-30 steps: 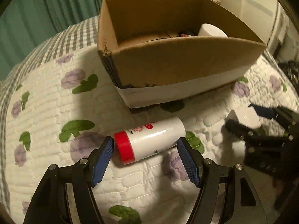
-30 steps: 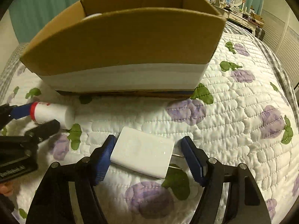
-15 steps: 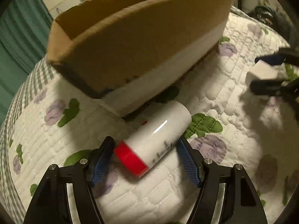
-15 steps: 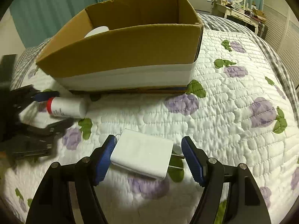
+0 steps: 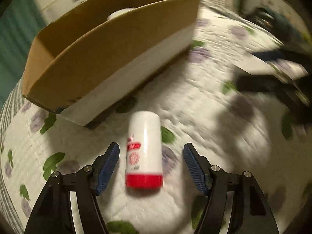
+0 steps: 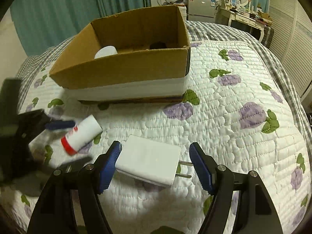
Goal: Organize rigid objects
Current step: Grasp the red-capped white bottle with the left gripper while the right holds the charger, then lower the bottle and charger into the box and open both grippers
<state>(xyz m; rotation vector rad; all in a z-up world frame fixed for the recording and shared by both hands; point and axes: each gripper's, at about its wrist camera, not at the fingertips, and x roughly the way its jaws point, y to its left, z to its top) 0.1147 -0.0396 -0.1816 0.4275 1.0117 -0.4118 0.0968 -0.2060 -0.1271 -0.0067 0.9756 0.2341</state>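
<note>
1. Since a second ago: the left gripper (image 5: 151, 162) has rolled, so the white bottle with red cap (image 5: 144, 152) that lay crosswise between its pads now lies lengthwise, cap toward the camera. The right gripper (image 6: 155, 165) has lifted with the white charger (image 6: 149, 162); the cardboard box (image 6: 124, 72) now sits lower in its view, inside visible.
2. Left gripper: jaws closing, bottle between them, a gap showing on both sides, pads not touching. Bottle lies on the floral quilt (image 5: 195, 105), just in front of the box's near corner. View is motion-blurred.
3. Box: open top, on the quilt behind both grippers. A white rounded object (image 6: 106, 51) is inside at the left end, something dark (image 6: 158, 45) toward the right; can't tell what either is.
4. Right gripper: jaws partly open, charger between them. Left pad touches the body; right pad stands clear of the body, beside the plug prongs (image 6: 185, 168). Charger appears off the quilt; firm grip or not, can't tell.
</note>
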